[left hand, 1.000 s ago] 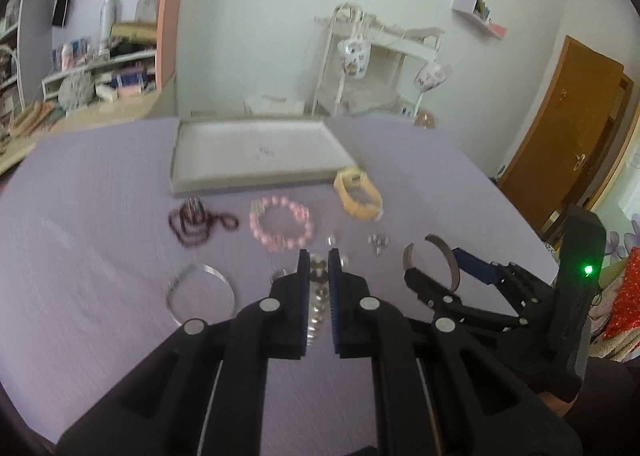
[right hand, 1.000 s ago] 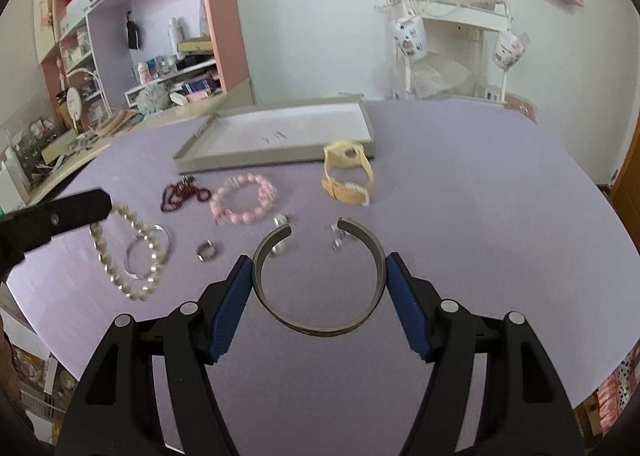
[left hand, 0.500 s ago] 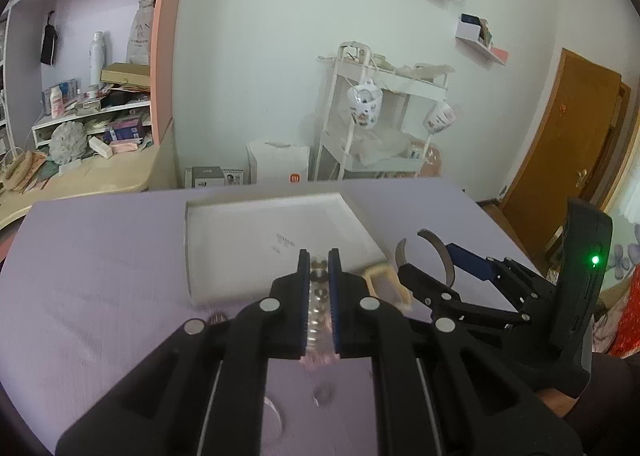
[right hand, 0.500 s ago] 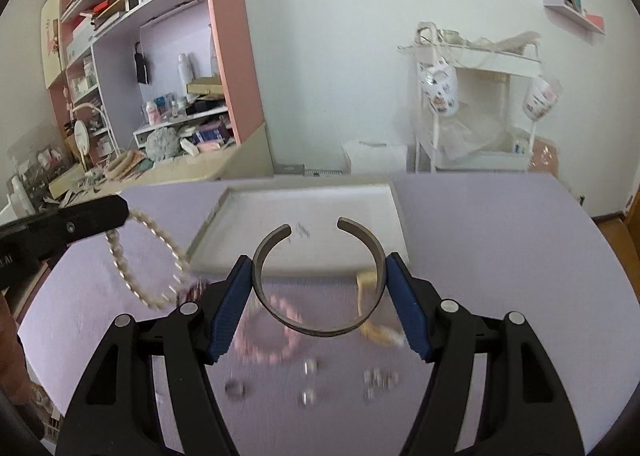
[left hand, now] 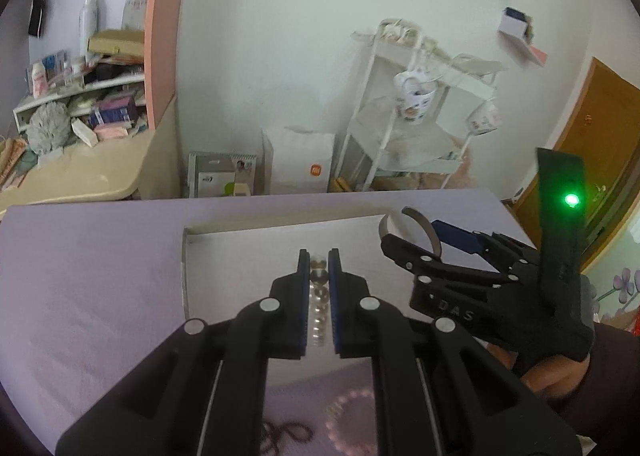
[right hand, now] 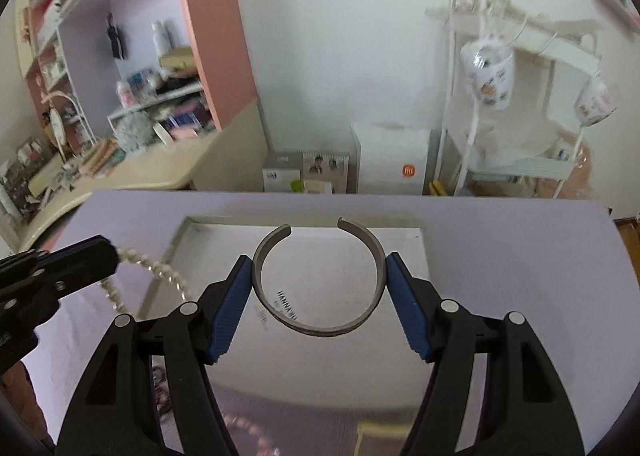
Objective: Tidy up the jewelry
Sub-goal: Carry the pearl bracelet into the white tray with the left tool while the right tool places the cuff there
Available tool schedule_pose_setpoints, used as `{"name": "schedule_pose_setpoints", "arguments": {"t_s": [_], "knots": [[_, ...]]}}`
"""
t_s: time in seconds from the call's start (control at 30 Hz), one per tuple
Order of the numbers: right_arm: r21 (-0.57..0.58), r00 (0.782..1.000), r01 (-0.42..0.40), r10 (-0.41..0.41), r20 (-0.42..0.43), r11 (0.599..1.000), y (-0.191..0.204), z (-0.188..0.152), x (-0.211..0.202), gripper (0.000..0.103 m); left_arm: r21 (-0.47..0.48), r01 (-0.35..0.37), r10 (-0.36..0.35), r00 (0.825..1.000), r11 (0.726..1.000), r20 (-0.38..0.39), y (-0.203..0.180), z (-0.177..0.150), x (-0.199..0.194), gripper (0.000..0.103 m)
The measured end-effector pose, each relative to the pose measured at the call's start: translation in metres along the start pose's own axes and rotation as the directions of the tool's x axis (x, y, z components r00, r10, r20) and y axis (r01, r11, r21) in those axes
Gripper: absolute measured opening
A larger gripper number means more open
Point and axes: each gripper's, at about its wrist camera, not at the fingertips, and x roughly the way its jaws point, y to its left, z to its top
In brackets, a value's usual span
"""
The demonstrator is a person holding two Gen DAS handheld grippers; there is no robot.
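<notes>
Lilac-purple cloth covers the desk [right hand: 520,248], largest surface in view. On it lies a shallow rectangular grey-white tray [right hand: 404,360], long axis running across the frame, its far rim near the desk's back edge. Both carried pieces hang over the tray's floor, apart from it. Right hand-held gripper [right hand: 320,292]: jaws set wide, blue pads pressing the two outer flanks of an open silver metal cuff bangle [right hand: 320,326], gap of the cuff facing away toward the far rim, band held roughly level. Left hand-held gripper [left hand: 319,296]: jaws narrow, pinched on a cream pearl-bead bracelet [right hand: 160,272]; from the right wrist view the strand droops in a loop below the fingertips, over the tray's left edge. Tray lies directly beneath and ahead of both; the right one sits nearer its middle, the left nearer its left wall. Judgement: lowering is what remains, then release. Pink bead bracelet [left hand: 352,416] and a dark beaded strand [left hand: 284,434], blurred, lie on the cloth near the tray's front side.
</notes>
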Motion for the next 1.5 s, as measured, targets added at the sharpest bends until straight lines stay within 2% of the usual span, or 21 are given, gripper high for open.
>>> {"name": "schedule_pose_setpoints", "arguments": {"t_s": [0.2, 0.5, 0.6, 0.93, 0.97, 1.03, 1.07, 1.17, 1.33, 1.5], "knots": [[0.031, 0.989, 0.013, -0.008, -0.15, 0.999, -0.012, 0.004, 0.063, 0.069, -0.015, -0.011, 0.01, 0.999, 1.0, -0.053, 0.017, 0.006, 0.041, 0.009], [0.065, 0.965, 0.031, -0.013, -0.263, 0.997, -0.025, 0.002, 0.096, 0.07, -0.013, -0.006, 0.005, 0.996, 1.0, -0.091, 0.023, 0.011, 0.074, 0.009], [0.08, 0.969, 0.023, -0.003, -0.247, 0.997, -0.028, 0.002, 0.088, 0.079, -0.014, -0.004, 0.003, 0.995, 1.0, -0.096, 0.022, 0.01, 0.079, 0.009], [0.074, 0.982, 0.027, -0.013, -0.191, 0.997, -0.04, 0.003, 0.063, 0.079, -0.024, -0.034, 0.031, 0.993, 0.999, -0.111, 0.025, 0.011, 0.094, 0.011], [0.075, 0.983, 0.03, -0.016, -0.185, 0.997, -0.041, 0.002, 0.06, 0.079, -0.029, -0.043, 0.039, 0.993, 0.999, -0.109, 0.026, 0.01, 0.094, 0.013], [0.069, 0.985, 0.039, -0.026, -0.169, 0.997, -0.043, 0.0, 0.049, 0.079, -0.038, -0.047, 0.043, 0.994, 0.998, -0.104, 0.028, 0.01, 0.09, 0.035], [0.067, 0.987, 0.042, -0.031, -0.159, 0.997, -0.044, -0.002, 0.043, 0.079, -0.041, -0.055, 0.051, 0.994, 0.998, -0.095, 0.029, 0.009, 0.086, 0.037], [0.065, 0.992, 0.054, -0.046, -0.118, 0.996, -0.048, -0.007, 0.021, 0.079, -0.065, -0.065, 0.061, 0.996, 0.996, -0.069, 0.035, 0.004, 0.067, 0.04], [0.07, 0.997, 0.076, -0.073, -0.036, 0.995, -0.05, -0.025, -0.021, 0.079, -0.15, -0.093, 0.09, 0.996, 0.984, -0.022, 0.052, -0.016, 0.023, 0.05], [0.061, 0.995, 0.086, -0.089, 0.048, 0.994, -0.045, -0.054, -0.062, 0.079, -0.173, -0.132, 0.138, 0.99, 0.976, 0.027, 0.054, -0.042, -0.023, 0.059]]}}
